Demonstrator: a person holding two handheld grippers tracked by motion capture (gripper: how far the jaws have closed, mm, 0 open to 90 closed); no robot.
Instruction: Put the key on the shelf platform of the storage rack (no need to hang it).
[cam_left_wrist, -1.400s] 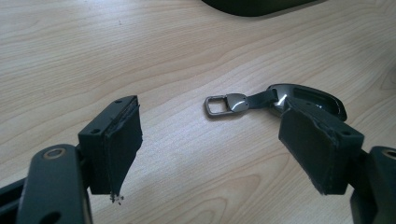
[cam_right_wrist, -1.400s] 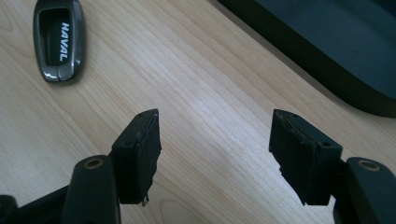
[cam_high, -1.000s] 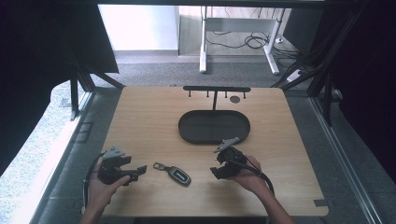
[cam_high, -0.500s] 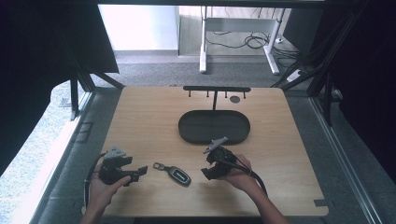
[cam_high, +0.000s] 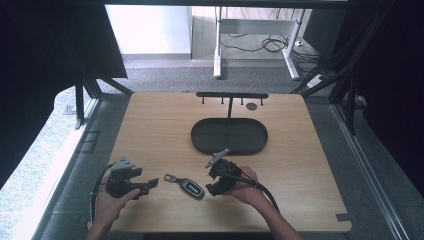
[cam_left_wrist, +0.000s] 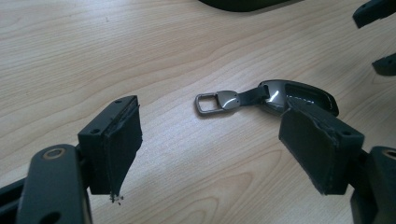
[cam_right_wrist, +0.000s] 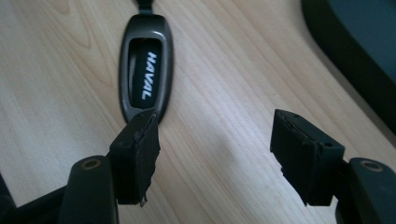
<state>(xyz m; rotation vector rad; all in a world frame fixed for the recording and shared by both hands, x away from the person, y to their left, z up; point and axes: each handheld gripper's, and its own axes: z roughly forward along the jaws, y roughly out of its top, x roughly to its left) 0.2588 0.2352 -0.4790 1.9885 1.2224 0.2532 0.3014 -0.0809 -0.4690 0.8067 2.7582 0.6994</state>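
Pale wood grain runs across the light wooden tabletop (cam_high: 150, 125), and on it, near my edge, I see a dark grey oval key fob (cam_high: 192, 187) with a short strap and a silver metal clip, lying flat between my two tools. In the right gripper view its face reads HAVAL in white letters. My left gripper (cam_high: 150, 185) sits just left of the fob's clip end, its jaws spread wide with nothing between them; its own view has the fob (cam_left_wrist: 280, 95) lying ahead of the right-hand jaw. My right gripper (cam_high: 212, 181) hovers just beside the fob's body, jaws also spread and empty. A black oval tray (cam_high: 229, 136) lies farther back, in front of a thin black T-shaped hook rack (cam_high: 231, 95).
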